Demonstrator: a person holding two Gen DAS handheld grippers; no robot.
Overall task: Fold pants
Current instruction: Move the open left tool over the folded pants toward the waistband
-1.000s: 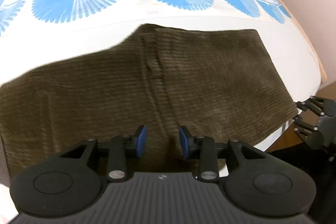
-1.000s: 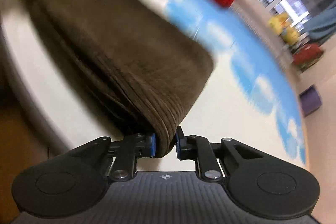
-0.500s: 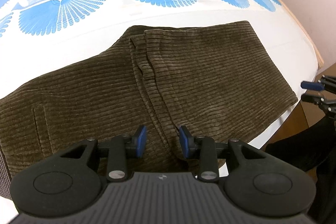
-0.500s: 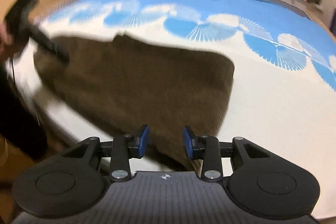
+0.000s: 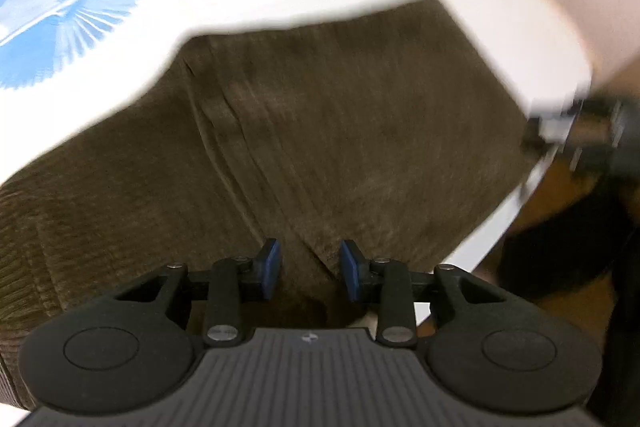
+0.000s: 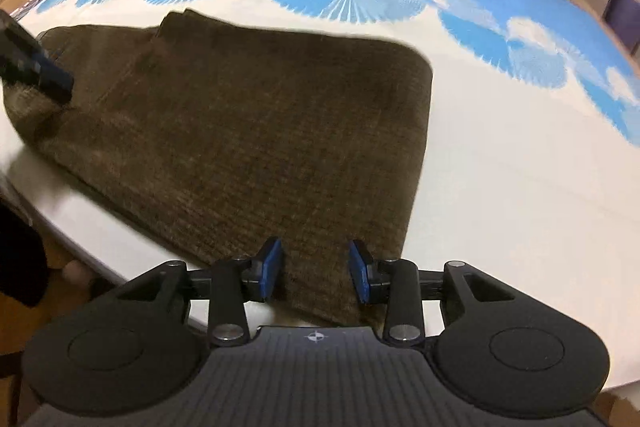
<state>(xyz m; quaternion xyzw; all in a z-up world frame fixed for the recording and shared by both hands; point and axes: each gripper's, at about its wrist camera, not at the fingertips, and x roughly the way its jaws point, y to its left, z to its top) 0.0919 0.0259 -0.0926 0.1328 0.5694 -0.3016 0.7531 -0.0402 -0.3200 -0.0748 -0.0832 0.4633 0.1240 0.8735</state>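
The brown corduroy pants (image 6: pixel 248 131) are seen lying folded on the blue-and-white bedspread (image 6: pixel 520 167), just ahead of the left gripper (image 5: pixel 310 275) and right gripper (image 6: pixel 314 273); both are held apart, nothing gripped.

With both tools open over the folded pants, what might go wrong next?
The pants lie close to the bed edge, so a tug toward it may drag them off. The right tool straddles only the corner, so it may pinch just the top layer. The left view is motion-blurred, so the left tool may grab inaccurately.
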